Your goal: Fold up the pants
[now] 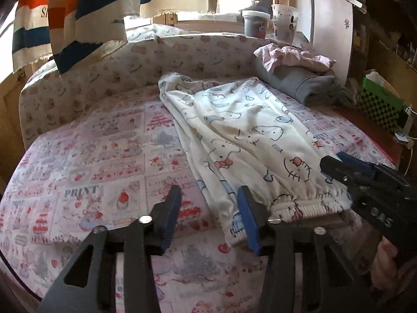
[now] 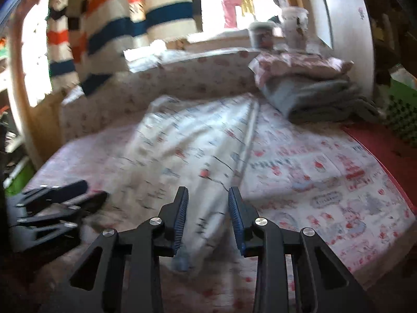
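White pants (image 1: 234, 130) with a cartoon cat print lie lengthwise on the patterned bedsheet (image 1: 91, 161), elastic waistband (image 1: 307, 206) nearest me, legs reaching toward the back. My left gripper (image 1: 209, 214) is open, low over the sheet at the waistband's left corner, its right finger against the fabric. My right gripper (image 1: 338, 167) shows in the left wrist view at the waistband's right end. In the blurred right wrist view the right gripper (image 2: 208, 219) is open with the pants (image 2: 187, 151) between and ahead of its fingers; the left gripper (image 2: 57, 203) shows at the left.
A folded grey garment (image 1: 307, 83) with a pink garment (image 1: 286, 57) on top sits at the back right of the bed. A padded headboard (image 1: 104, 70) runs behind. Striped fabric (image 1: 99, 13) hangs above the left. Cups (image 1: 284, 20) stand on the sill. A green box (image 1: 380, 104) stands right.
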Demonstrator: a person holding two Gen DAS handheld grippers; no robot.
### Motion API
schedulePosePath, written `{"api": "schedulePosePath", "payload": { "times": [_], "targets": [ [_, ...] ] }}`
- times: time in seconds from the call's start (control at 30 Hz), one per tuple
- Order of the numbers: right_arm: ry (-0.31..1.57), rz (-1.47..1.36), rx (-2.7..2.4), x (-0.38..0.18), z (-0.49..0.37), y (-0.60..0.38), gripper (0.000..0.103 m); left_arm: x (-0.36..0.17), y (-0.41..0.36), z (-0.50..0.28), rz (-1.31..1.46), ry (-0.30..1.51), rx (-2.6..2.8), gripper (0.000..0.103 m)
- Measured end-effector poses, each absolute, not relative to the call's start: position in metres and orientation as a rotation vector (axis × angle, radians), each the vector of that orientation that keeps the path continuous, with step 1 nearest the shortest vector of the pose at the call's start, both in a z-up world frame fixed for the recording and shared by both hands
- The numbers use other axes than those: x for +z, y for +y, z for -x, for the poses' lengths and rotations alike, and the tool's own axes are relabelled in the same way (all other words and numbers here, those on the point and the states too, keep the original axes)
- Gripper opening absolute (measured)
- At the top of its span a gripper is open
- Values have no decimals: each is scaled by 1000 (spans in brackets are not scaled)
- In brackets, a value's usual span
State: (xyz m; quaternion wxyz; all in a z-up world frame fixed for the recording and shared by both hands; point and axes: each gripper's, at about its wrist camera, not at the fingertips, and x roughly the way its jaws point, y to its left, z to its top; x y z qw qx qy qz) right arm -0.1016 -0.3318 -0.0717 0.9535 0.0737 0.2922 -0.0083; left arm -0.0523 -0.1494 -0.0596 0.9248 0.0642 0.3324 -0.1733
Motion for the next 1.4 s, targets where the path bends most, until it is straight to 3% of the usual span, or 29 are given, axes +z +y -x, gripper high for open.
{"api": "schedulePosePath", "payload": {
  "times": [0.33,0.7,0.83,1.03,1.13,1.2,1.23,1.3,1.37,1.4],
  "targets": [
    [615,-192,-94,-84,111,-359,33,-64,-147,62,-210,639,-279,43],
    [462,-199,29,-63,148,-363,33,-55,-121,79,-132,610,-284,42],
    [537,-278,132,-69,139,-364,33,-57,-117,73,-42,673,-375,48],
    [613,-433,189,-88,125,-365,36,-69,-115,59,136,783,-513,48],
    [626,-462,201,-93,119,-364,43,-68,-122,57,141,785,-533,49],
    [619,-453,197,-93,116,-361,44,-66,-124,57,132,781,-531,43],
    [618,-449,200,-93,115,-360,43,-67,-125,56,134,785,-537,24],
    [614,-435,208,-94,112,-355,40,-66,-126,58,159,788,-548,16],
    [617,-435,219,-95,110,-352,15,-64,-126,62,139,771,-540,13],
    [613,-442,215,-96,111,-352,13,-61,-125,64,132,761,-531,12]
  ]
}}
